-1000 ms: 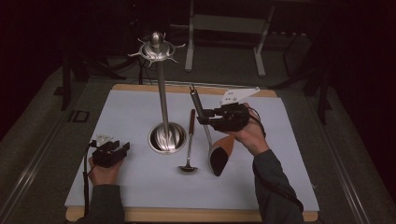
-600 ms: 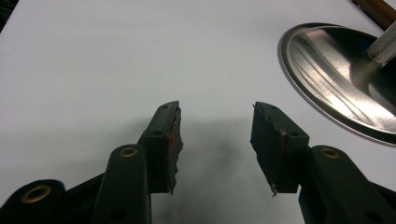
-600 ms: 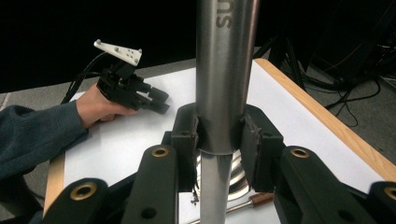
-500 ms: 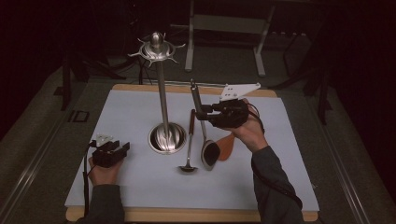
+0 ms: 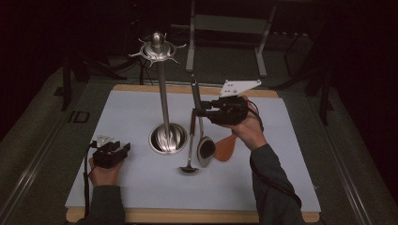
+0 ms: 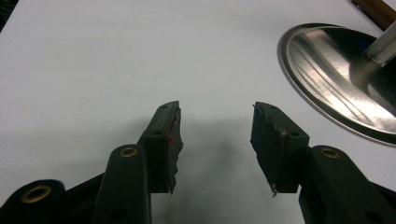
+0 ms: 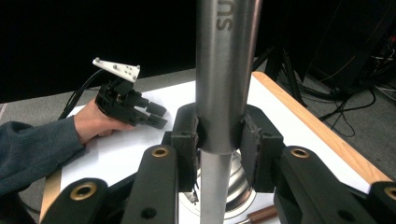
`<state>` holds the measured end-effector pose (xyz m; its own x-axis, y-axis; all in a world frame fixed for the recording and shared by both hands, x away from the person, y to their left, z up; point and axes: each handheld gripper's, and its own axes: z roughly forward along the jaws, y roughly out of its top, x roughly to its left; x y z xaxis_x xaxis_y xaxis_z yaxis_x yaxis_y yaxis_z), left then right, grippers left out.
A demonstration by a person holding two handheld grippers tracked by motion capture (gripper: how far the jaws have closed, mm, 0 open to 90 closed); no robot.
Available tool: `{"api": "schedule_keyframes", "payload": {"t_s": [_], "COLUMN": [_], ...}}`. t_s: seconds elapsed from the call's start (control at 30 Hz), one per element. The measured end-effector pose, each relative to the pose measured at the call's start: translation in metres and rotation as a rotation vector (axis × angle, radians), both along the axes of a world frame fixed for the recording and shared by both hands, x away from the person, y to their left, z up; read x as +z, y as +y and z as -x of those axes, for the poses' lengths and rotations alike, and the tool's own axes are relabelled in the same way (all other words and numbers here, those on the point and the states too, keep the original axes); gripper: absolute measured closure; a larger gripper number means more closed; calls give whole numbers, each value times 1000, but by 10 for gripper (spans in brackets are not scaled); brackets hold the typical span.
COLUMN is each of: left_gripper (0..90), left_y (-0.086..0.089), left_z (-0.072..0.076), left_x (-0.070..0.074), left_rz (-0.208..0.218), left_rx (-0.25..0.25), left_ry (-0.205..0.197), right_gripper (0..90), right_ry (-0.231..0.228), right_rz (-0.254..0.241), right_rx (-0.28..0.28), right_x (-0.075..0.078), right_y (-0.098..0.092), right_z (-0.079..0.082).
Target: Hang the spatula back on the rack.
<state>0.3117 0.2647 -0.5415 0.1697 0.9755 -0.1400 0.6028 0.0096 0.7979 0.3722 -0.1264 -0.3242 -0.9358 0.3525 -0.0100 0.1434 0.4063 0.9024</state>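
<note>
My right gripper [image 5: 201, 112] is shut on the steel handle [image 7: 227, 70] of a long spoon [image 5: 205, 149], which stands steeply with its dark bowl down near the white mat. Just left of it rises a tall steel utensil stand [image 5: 162, 93] with hooks at the top and a round base [image 5: 168, 138]. A ladle [image 5: 189, 165] with a brown handle lies between the base and the spoon. A wooden spatula [image 5: 225, 147] lies to the spoon's right. My left gripper [image 5: 123, 149] rests on the mat at the left, open and empty [image 6: 215, 135], beside the base [image 6: 341, 88].
The white mat [image 5: 141, 187] covers a wooden table whose edge [image 5: 187, 216] runs along the front. A metal frame [image 5: 225, 28] stands on the dark floor behind the table. In the right gripper view, the left gripper [image 7: 156, 116] and its hand are farther off.
The held spoon has swung left and more upright, its bowl sliding off the wooden spatula, which now shows to its right. The left gripper has kept still.
</note>
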Motion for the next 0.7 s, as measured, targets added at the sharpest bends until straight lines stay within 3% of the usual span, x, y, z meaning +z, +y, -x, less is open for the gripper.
{"api": "schedule_keyframes", "payload": {"t_s": [0.7], "left_gripper": [527], "left_y": [0], "left_z": [0], "left_x": [0], "left_rz": [0], "left_rx": [-1], "left_ry": [0], "right_gripper": [694], "right_ry": [-18], "right_rz": [-20], "right_rx": [4], "right_x": [17], "right_y": [13], "right_z": [-6]}}
